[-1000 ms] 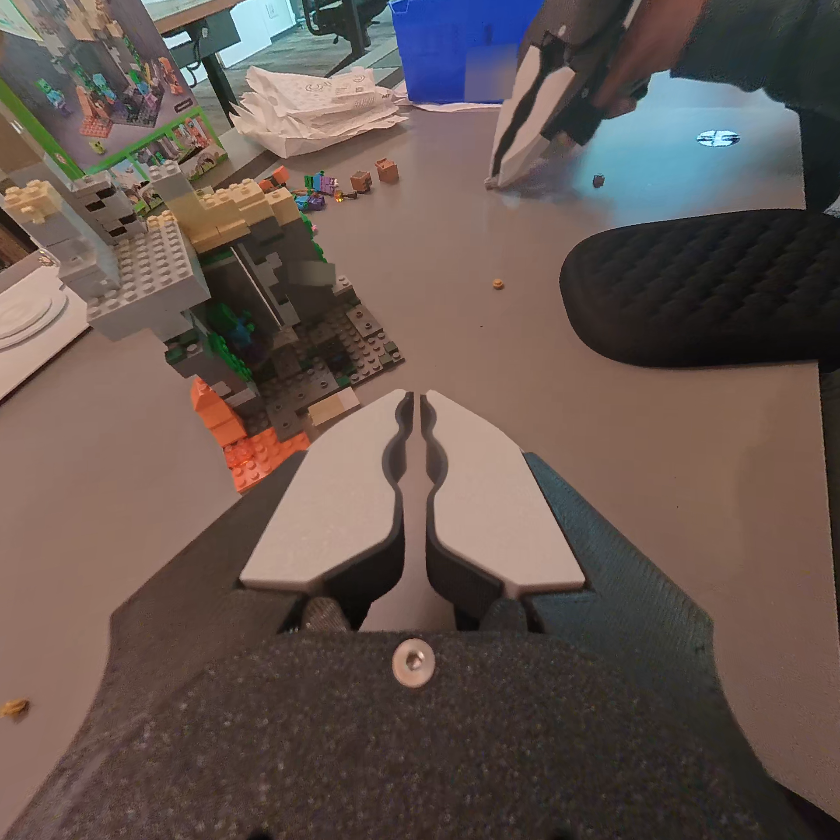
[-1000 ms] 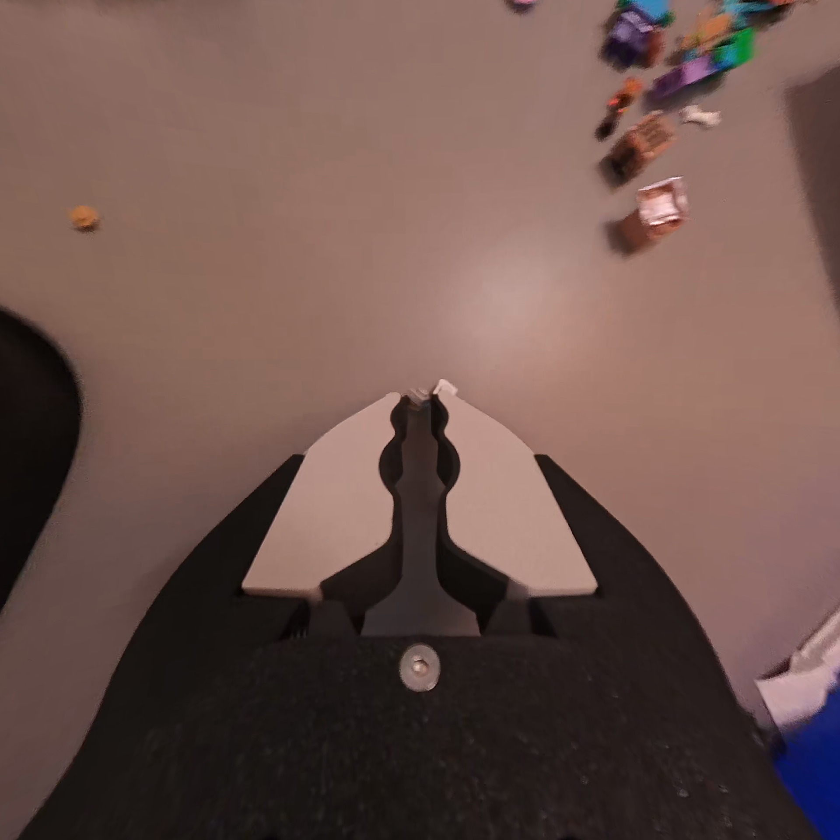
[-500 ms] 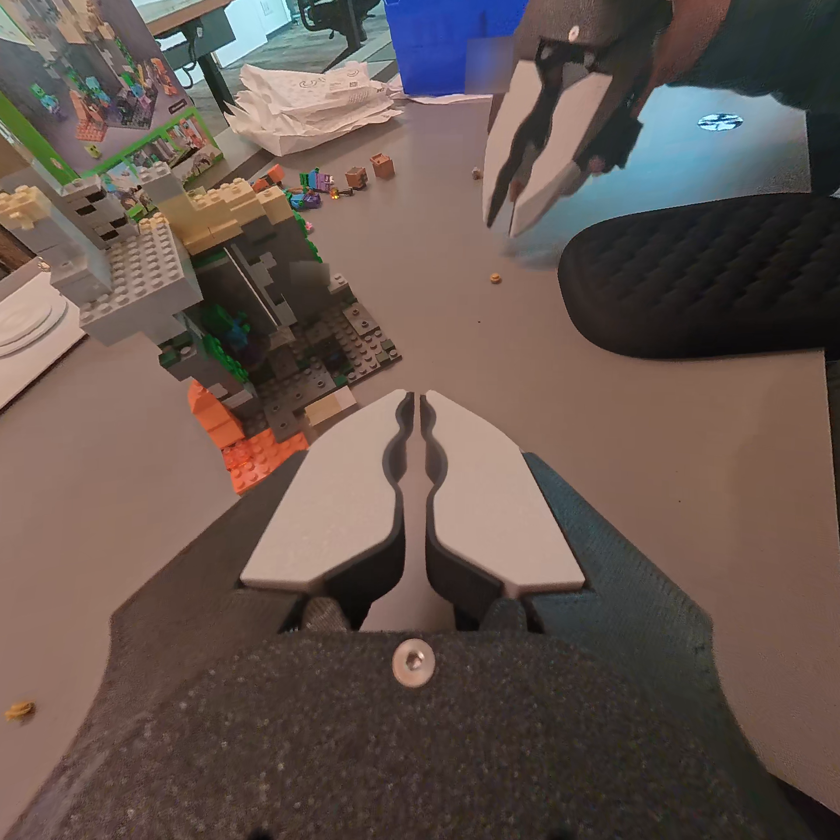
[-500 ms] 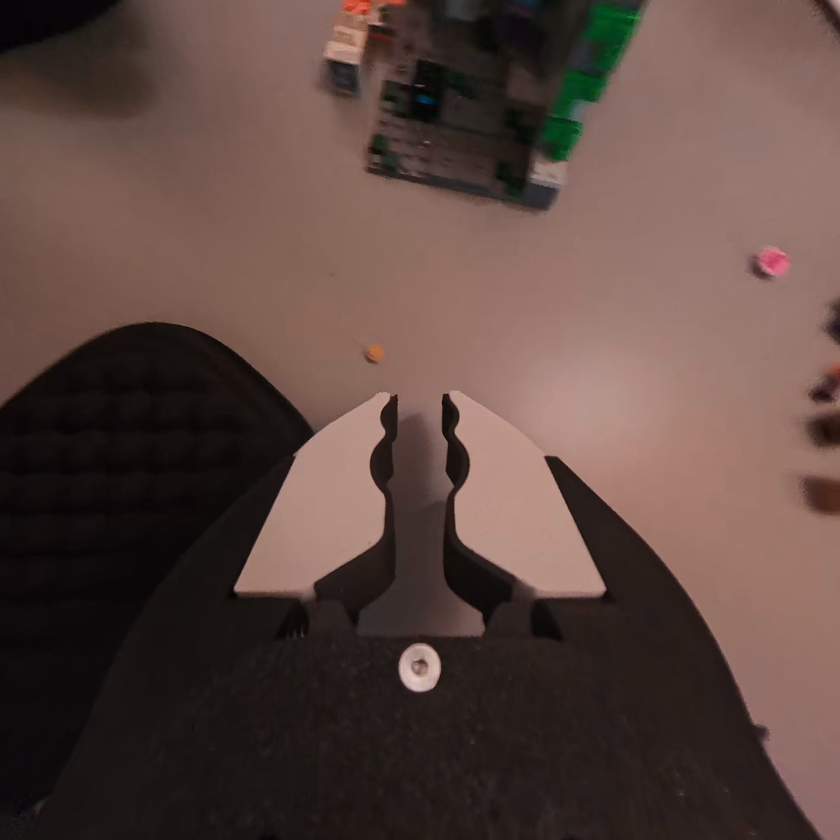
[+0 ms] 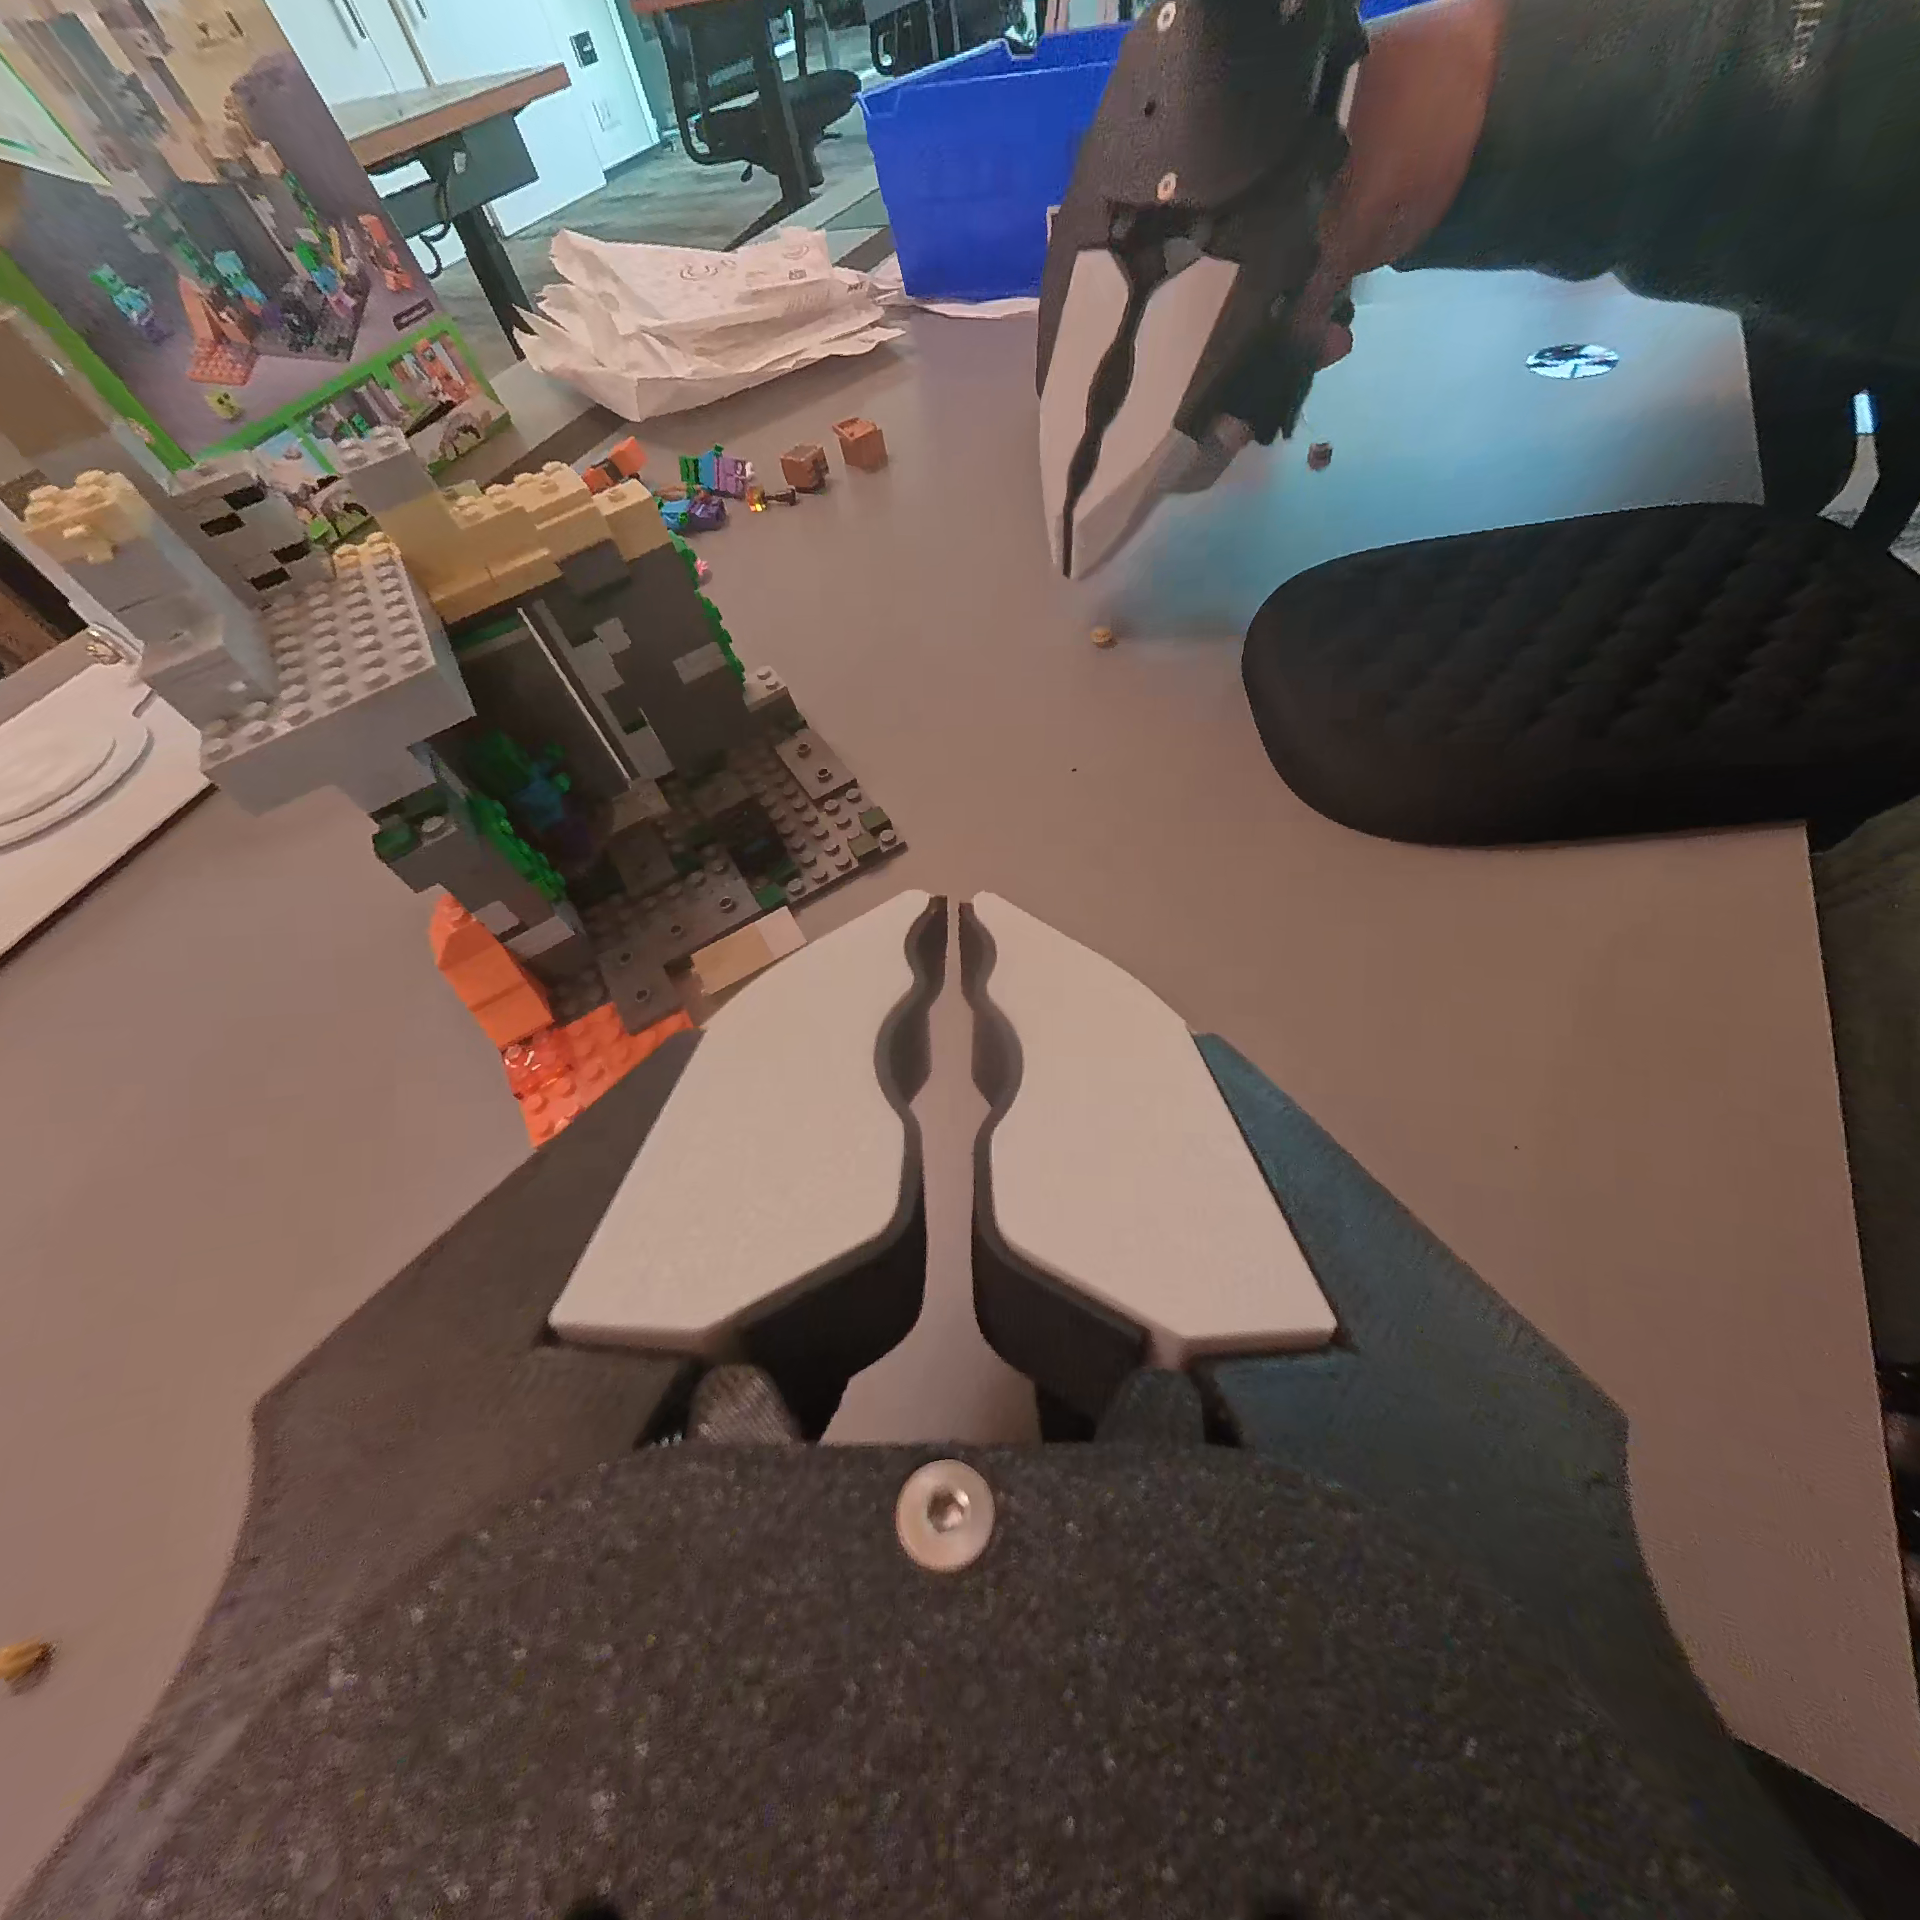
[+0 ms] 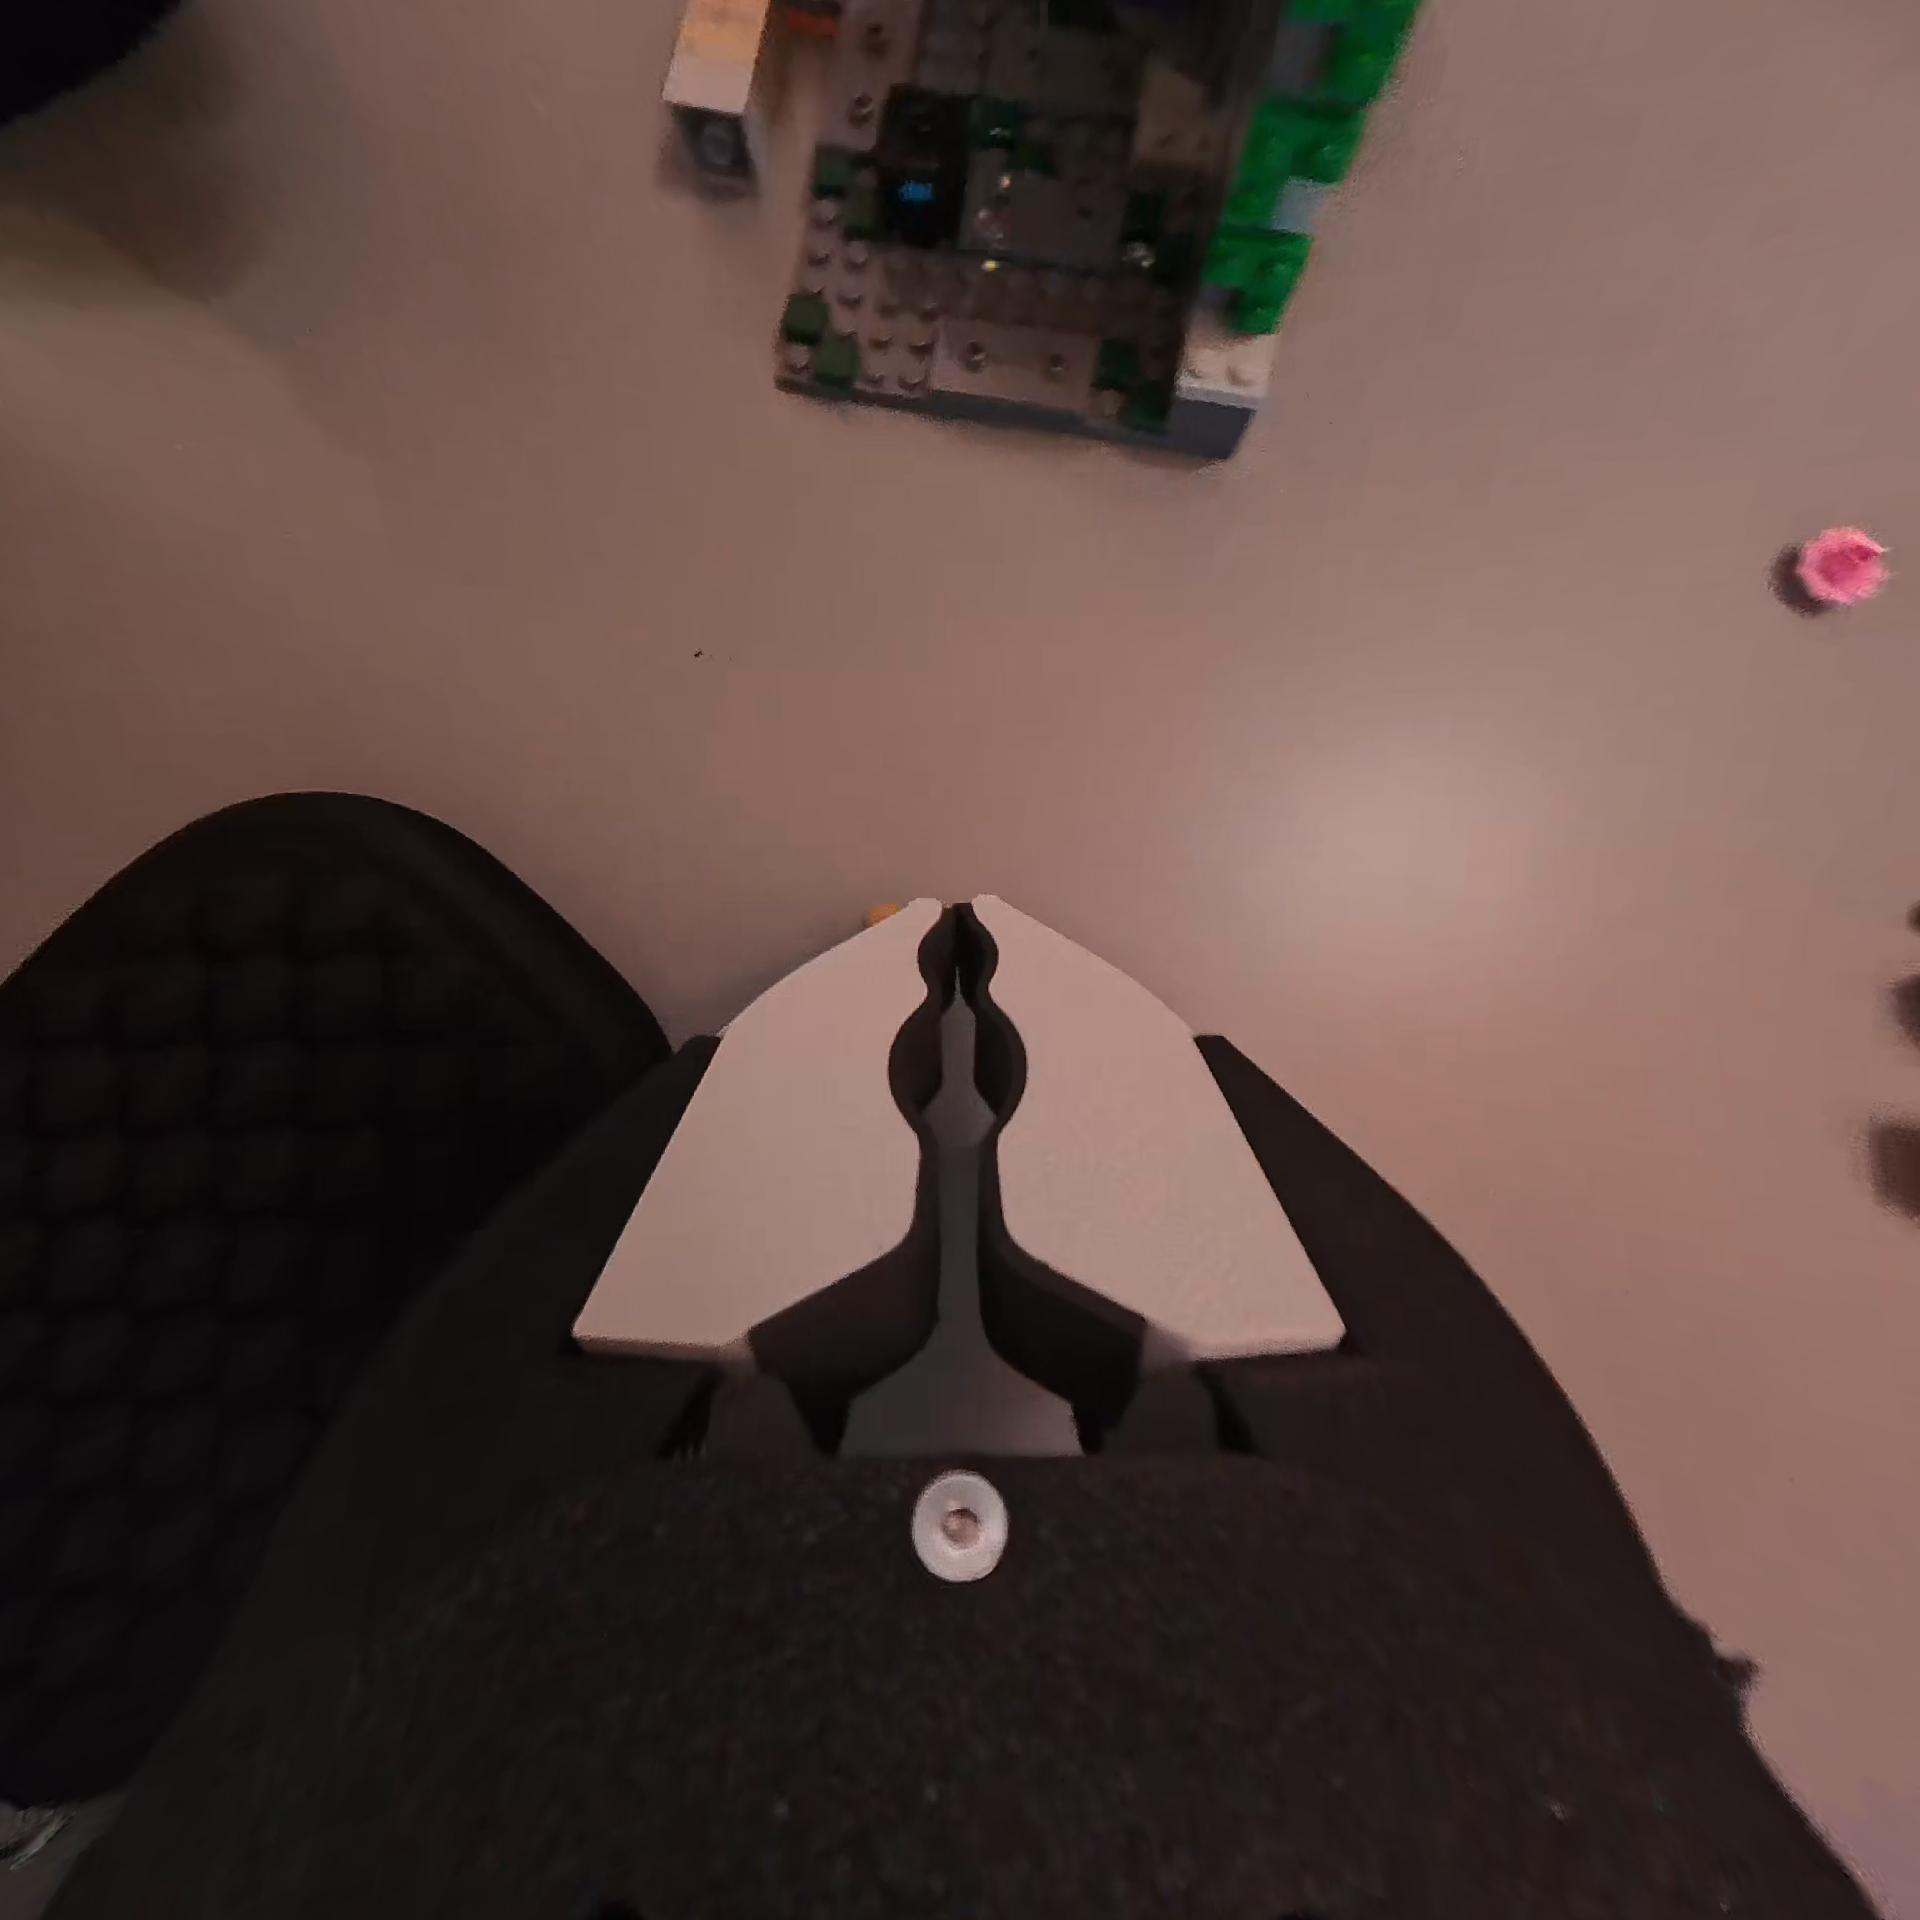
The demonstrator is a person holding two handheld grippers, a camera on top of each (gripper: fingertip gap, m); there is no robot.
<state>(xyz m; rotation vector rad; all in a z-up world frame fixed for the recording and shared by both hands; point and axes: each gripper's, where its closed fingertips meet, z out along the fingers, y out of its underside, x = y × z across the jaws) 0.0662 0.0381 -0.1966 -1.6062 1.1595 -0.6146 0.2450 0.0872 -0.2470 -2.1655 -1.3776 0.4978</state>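
My left gripper (image 5: pixel 951 906) hovers low over the grey table (image 5: pixel 1247 1039), shut and empty, just right of a grey, green and orange brick build (image 5: pixel 499 727). My right gripper (image 6: pixel 961 906) is shut, pointing down at the table, with nothing visible between its tips. A tiny orange-tan stud (image 6: pixel 883 914) lies on the table right beside its left fingertip. In the left wrist view the right gripper (image 5: pixel 1070 561), held by a person's hand, hangs just above that stud (image 5: pixel 1103 632). The build's dark baseplate (image 6: pixel 1018 260) lies ahead of it.
A black quilted pad (image 5: pixel 1579 665) lies at the right, also in the right wrist view (image 6: pixel 260 1143). Loose small bricks (image 5: pixel 779 478), a pink piece (image 6: pixel 1844 566), white paper bags (image 5: pixel 707 312), a blue bin (image 5: pixel 966 166), the set's box (image 5: pixel 208 260) and a white tray (image 5: pixel 62 769) surround the build. Spacing between my two grippers at the tips: around 20 cm. The pink piece (image 6: pixel 1844 566) lies some 20 cm from my right tips, 30 cm from my left tips.
My right gripper swung from the loose bricks to beside the pad, opened on the way, and has now shut and dropped closer to the stud. My left gripper stayed put.
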